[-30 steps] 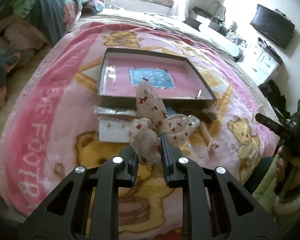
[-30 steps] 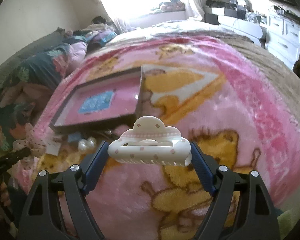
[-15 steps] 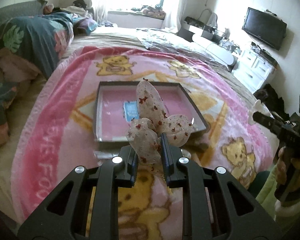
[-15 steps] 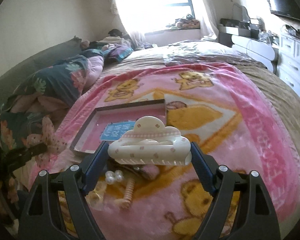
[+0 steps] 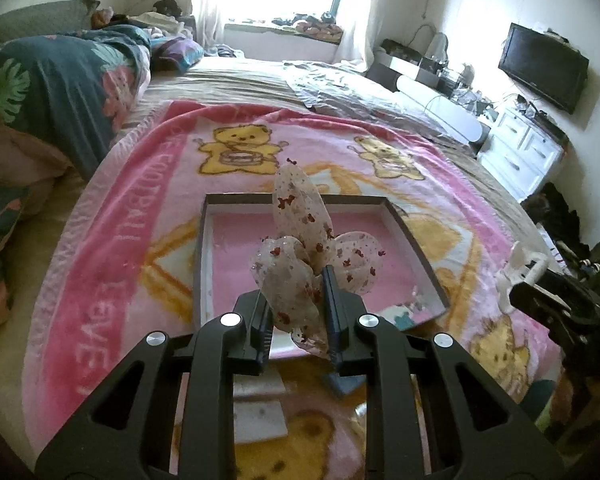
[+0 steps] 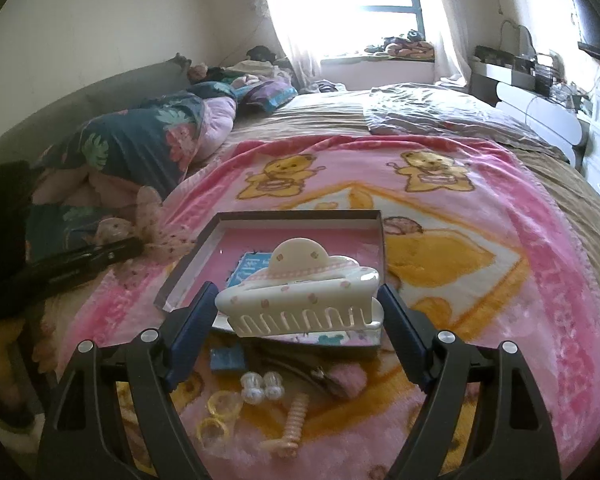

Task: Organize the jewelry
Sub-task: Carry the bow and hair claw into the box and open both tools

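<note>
My left gripper is shut on a sheer hair bow with small red butterflies, held above the near edge of a dark tray with a pink floor. My right gripper is shut on a cream cloud-shaped claw clip, held above the same tray. The left gripper and bow show at the left of the right wrist view. The right gripper shows at the right of the left wrist view.
The tray lies on a pink bear-print blanket on a bed. In front of it lie a blue pad, two clear beads, yellow rings, a peach spiral tie and a dark clip. A white card lies near the left gripper. Folded quilts at left.
Both grippers have risen and pulled back from the bed with their items still held; the tray now looks smaller and farther, and more of the room shows.
</note>
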`<state>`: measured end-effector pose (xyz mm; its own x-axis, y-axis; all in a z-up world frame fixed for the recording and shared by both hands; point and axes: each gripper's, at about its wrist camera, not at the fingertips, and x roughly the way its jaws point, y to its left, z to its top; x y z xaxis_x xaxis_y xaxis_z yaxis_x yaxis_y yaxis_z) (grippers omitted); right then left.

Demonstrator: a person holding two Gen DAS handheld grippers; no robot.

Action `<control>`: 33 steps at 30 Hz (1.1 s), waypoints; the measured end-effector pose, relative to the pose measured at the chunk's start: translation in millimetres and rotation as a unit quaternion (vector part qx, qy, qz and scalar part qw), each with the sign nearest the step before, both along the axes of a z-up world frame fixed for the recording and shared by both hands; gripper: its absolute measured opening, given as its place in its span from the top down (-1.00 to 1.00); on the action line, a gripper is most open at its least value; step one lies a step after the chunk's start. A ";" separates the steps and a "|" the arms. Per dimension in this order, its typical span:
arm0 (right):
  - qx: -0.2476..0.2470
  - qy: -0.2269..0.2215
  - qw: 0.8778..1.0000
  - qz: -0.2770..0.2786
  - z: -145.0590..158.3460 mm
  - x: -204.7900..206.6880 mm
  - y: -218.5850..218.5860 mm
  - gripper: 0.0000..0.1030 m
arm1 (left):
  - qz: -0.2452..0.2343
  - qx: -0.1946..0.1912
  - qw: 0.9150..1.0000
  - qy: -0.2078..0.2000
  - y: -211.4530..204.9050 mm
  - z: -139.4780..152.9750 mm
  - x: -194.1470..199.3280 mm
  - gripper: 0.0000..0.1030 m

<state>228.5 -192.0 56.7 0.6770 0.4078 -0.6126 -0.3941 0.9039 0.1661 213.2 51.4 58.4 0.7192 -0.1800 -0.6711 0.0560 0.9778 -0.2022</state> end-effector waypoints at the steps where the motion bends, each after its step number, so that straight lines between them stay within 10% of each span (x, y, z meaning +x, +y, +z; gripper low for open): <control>1: -0.001 0.002 1.000 0.002 -2.1 3.5 3.6 -0.55 | 0.001 0.001 1.000 0.003 0.7 -3.1 6.1 0.74; 23: -0.037 0.075 0.996 0.017 -73.2 60.0 41.8 -0.55 | -0.012 0.026 0.997 0.066 -3.2 -75.6 84.6 0.58; 33: -0.037 0.100 0.994 0.000 -102.8 66.1 53.8 -0.55 | -0.004 0.024 0.997 0.072 2.9 -80.1 83.8 -0.03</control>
<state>294.5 -138.2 -46.0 0.5391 0.3562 -0.7632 -0.3603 0.9166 0.1733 297.1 54.2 -21.7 0.6134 -0.1507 -0.7753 0.0376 0.9861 -0.1619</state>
